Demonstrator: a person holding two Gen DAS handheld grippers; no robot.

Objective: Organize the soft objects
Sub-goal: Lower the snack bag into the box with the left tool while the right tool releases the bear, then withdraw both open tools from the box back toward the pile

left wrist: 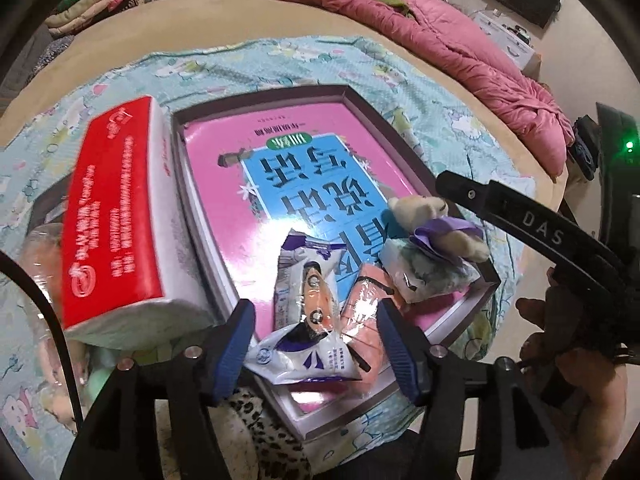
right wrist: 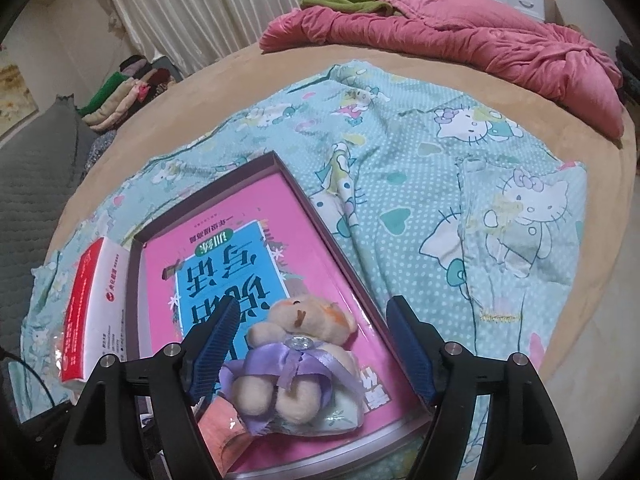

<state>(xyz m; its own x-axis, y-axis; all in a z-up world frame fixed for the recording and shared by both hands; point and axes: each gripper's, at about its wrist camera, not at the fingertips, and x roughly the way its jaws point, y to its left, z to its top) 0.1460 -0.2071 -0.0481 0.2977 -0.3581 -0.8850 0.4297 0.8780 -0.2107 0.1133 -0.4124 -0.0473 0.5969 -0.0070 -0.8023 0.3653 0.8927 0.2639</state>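
A shallow box (left wrist: 362, 104) with a pink and blue printed bottom lies on a Hello Kitty sheet; it also shows in the right wrist view (right wrist: 280, 160). In it lie a white and purple wrapped packet (left wrist: 304, 316), an orange packet (left wrist: 360, 304), a pale wrapped packet (left wrist: 424, 276) and a small beige plush bear with a purple ribbon (left wrist: 436, 224). My left gripper (left wrist: 316, 354) is open around the white and purple packet. My right gripper (right wrist: 316, 354) is open around the bear (right wrist: 296, 352), which rests on the pale packet (right wrist: 336, 416).
A red and white tissue pack (left wrist: 116, 216) leans at the box's left side, also in the right wrist view (right wrist: 92, 312). A leopard-print item (left wrist: 260, 440) lies near the box's front. A pink quilt (right wrist: 460, 40) lies at the far side. Folded clothes (right wrist: 120, 96) are far left.
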